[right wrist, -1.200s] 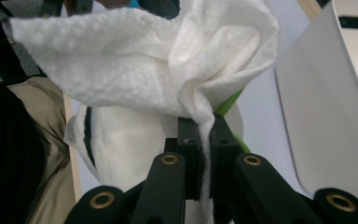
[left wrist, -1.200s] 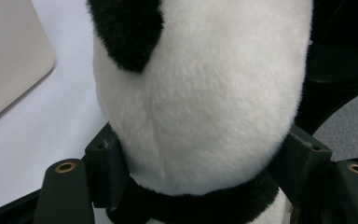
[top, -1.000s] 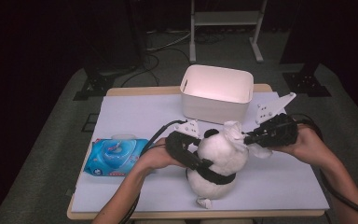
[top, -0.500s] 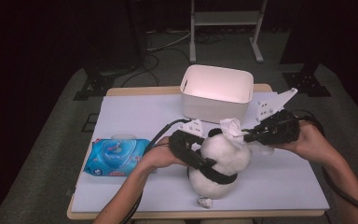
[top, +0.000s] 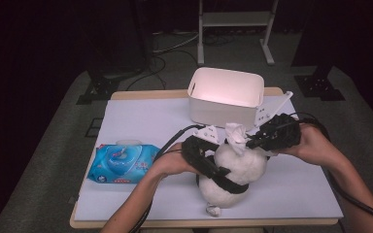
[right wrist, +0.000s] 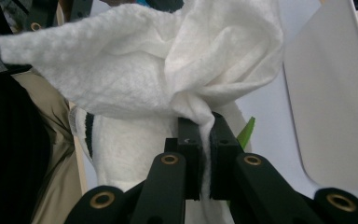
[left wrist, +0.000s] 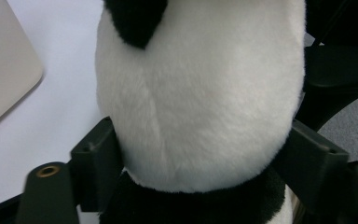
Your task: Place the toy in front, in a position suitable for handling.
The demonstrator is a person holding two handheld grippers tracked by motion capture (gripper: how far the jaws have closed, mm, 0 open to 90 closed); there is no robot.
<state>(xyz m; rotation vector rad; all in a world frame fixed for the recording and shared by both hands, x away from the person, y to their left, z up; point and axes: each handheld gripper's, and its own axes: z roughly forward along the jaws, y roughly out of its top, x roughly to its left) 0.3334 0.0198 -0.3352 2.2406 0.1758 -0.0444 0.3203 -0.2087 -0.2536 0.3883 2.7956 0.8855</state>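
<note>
The panda (top: 230, 170) is sitting on the white table (top: 141, 121), just in front of the bin (top: 226, 94), and everything else is placed from it; the left gripper (top: 212, 167) is straddling its body, a jaw on either flank (the pads are touching the fur in the left gripper view), and those jaws have just been opening; the right gripper (top: 252, 141) is hovering just above the panda's head, clamping a crumpled wipe (top: 235, 135) tightly between its jaws; the wipe pack (top: 121, 163) is lying well to the panda's left.
</note>
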